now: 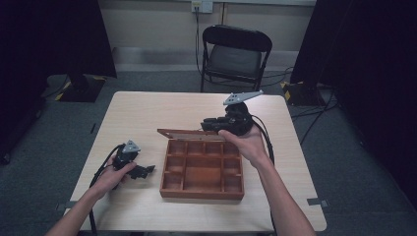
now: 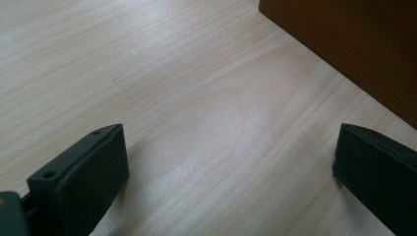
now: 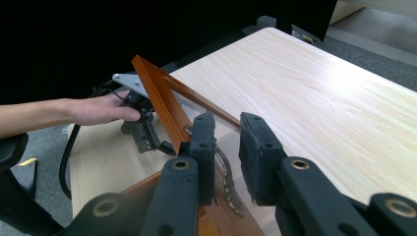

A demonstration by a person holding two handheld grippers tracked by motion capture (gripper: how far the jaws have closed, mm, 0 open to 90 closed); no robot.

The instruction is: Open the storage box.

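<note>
Over on the left side of the table [image 1: 147, 105], the left tool [image 1: 145, 170] is rested on the wood, held in the person's left hand [image 1: 114, 173], with its jaws spread wide and nothing but bare tabletop seen between them. Just to its right, the wooden compartment box [image 1: 202, 169] is sat flat mid-table. Its hinged glass lid [image 1: 189, 133] is propped up at the back edge. Further right, the right tool [image 3: 227, 142] is nearly closed, with the lid's edge pinched in it.
</note>
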